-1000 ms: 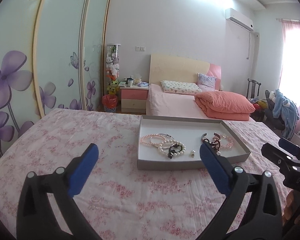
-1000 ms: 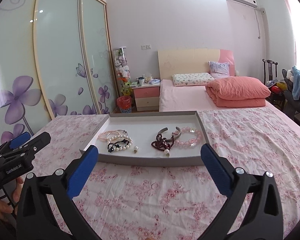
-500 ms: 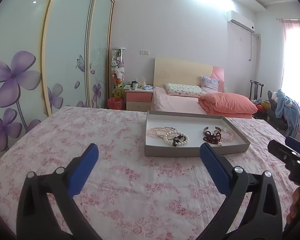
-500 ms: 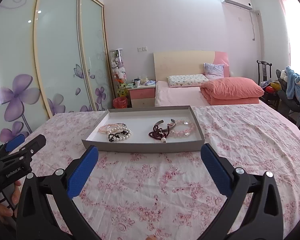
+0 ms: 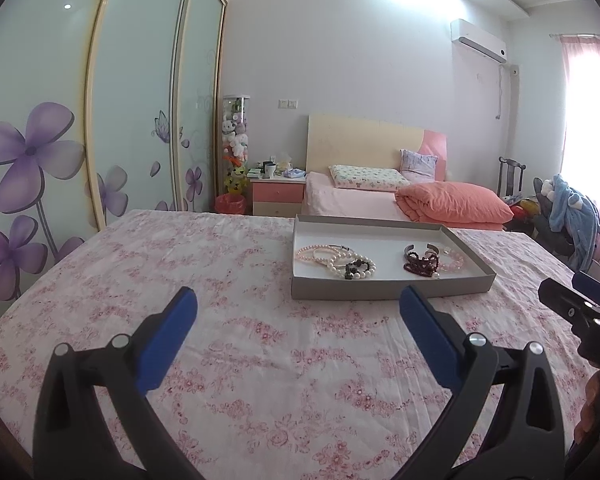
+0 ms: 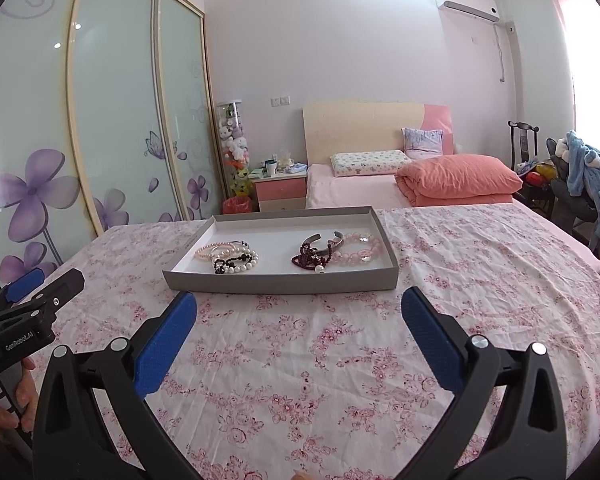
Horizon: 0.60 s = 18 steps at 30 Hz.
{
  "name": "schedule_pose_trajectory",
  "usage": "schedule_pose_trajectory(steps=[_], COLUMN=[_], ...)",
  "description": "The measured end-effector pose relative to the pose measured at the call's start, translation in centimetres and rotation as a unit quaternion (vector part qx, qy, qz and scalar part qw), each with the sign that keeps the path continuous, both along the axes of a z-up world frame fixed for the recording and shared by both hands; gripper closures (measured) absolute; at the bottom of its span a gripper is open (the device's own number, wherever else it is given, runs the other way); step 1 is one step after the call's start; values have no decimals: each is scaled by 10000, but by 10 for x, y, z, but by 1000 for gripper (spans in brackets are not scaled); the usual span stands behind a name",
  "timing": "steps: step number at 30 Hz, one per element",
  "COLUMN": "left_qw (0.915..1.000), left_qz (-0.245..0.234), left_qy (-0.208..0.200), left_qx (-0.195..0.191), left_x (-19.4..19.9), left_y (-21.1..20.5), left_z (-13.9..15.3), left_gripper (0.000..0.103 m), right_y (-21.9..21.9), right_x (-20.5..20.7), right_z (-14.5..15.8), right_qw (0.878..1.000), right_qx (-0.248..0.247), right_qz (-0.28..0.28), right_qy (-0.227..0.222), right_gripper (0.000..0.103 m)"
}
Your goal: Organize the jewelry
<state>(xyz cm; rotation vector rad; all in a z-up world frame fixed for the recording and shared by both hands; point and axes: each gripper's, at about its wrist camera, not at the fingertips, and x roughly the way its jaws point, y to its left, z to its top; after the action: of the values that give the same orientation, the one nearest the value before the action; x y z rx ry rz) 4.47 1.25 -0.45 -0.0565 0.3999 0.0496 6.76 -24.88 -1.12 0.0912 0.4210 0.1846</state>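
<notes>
I have pulled both wide-open grippers, left gripper [image 5: 298,316] and right gripper [image 6: 299,314], back from the shallow grey cardboard tray [image 6: 284,282] of beaded bracelets [image 6: 230,258] on the floral bedspread [image 6: 300,360].

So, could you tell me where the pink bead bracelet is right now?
In the right wrist view, the pink bead bracelet lies at the right end of the grey tray, beside the dark red beads.

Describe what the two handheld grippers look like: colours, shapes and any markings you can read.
Each gripper, left and right, has two black plastic fingers with triangular cut-outs, silver screw heads and textured blue pads. Seen from the right wrist camera, the left gripper's black body carries white lettering that appears to read GenRobot.AI. No cables or sleeves show.
</notes>
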Motion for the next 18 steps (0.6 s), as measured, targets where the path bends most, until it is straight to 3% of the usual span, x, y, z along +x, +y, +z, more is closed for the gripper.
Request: schedule_pose_trajectory(steps=[18], left_qw=[10000], left_qz=[8], left_qy=[0], left_qx=[-29], left_x=[0], left_y=[-1], left_z=[4], left_gripper=[4], right_y=[-2], right_x=[-2], right_z=[3], right_qw=[10000], right_qx=[42], right_qz=[13], right_qy=[-16], right_gripper=[2])
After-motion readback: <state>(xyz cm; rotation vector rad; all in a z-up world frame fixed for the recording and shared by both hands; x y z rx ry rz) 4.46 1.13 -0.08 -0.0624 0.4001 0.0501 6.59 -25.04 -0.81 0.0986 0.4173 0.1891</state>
